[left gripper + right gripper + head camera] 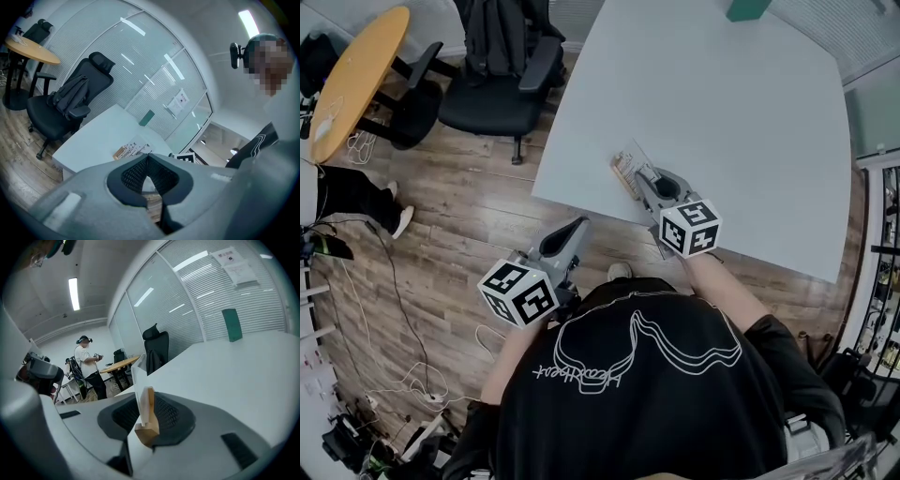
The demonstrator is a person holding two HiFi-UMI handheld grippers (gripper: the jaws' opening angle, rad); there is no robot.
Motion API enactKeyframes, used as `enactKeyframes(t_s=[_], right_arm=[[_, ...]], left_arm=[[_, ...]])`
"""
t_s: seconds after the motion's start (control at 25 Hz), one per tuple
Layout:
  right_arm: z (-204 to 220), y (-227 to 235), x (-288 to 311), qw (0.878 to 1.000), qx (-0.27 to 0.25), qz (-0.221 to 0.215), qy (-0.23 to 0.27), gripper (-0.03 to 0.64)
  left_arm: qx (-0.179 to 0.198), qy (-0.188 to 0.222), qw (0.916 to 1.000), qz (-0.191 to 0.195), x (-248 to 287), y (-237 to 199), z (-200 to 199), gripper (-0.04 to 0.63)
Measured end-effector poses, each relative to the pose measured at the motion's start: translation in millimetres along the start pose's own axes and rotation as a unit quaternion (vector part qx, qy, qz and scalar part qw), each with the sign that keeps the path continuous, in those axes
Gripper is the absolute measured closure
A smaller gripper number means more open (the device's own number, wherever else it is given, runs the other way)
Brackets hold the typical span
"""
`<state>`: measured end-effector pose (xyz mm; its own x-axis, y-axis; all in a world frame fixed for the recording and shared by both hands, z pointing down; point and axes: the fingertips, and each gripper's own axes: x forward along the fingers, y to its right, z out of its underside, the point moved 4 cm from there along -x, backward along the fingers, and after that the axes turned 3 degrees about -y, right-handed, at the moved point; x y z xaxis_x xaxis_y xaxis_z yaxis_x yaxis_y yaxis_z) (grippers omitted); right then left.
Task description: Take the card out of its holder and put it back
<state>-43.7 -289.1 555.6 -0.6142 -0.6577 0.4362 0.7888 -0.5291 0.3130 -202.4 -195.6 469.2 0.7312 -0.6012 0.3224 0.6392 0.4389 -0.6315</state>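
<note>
Glass-walled office, white counter (722,94). Grips the wooden holder (146,427) at the counter's near edge with the right hand-held gripper (145,404), jaws narrowed on it, card (138,380) upright in it, edge-on along the jaws. Carries the left hand-held gripper (149,157) pinched together, empty, farther off.

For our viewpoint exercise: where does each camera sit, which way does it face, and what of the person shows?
Head view: on the head, looking steeply down at the table edge; shirt, left gripper and right gripper show.
Left gripper view: off the table, facing it; its shut fingers and the shirt show.
Right gripper view: looks across the table; its fingers grip the wooden holder.
Shared: both gripper views show the green object.
</note>
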Motion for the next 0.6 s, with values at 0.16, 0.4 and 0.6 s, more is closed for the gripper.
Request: enactKeyframes(t_s=[0.16,0.4,0.6], right_arm=[[0.4,-2.0,2.4,1.000,-0.005,0.003,-0.001,0.552],[-1.8,-6.1,0.1,1.000,-0.008,0.005,-0.001,0.589],[-0.8,-5.0,1.2,1.000,-0.011,0.002,0.000,0.592]], left_arm=[[-0.005,-0.001,1.0000,0.000,0.3,-1.8,0.5,0.581],[-0.007,-0.006,1.0000,0.003,-1.1,1.0,3.0,0.581],[-0.005,-0.010,0.9999,0.003,1.3,1.4,6.5,0.581]])
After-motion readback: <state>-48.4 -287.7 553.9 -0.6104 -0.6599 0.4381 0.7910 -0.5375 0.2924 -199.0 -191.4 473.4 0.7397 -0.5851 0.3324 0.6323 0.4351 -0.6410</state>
